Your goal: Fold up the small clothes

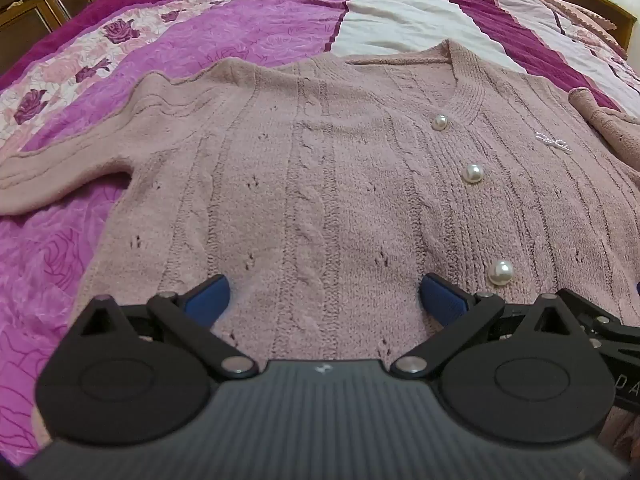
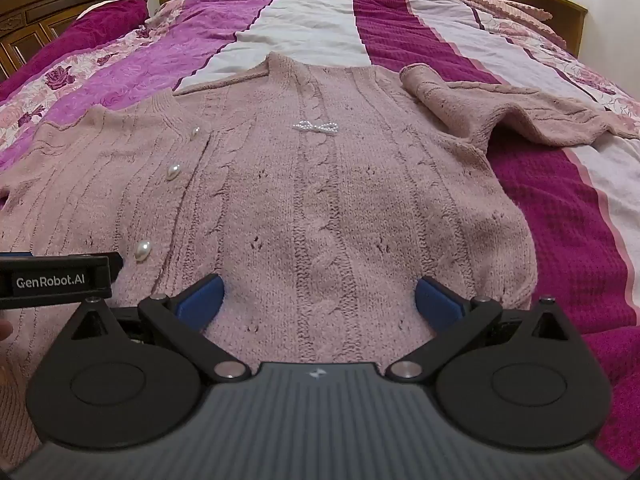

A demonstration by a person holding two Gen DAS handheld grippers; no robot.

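Dusty-pink cable-knit cardigan with pearl buttons lies flat, front up, on the magenta-striped quilted bed, spread for folding. Left claw and right claw hover over its hem, both wide open, empty.

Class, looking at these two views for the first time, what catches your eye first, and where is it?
A dusty-pink cable-knit cardigan lies spread flat on the striped magenta, purple and white bedspread. Pearl buttons run down its front, with a pearl bow on the chest. Both grippers, left and right, hover open over its hem.
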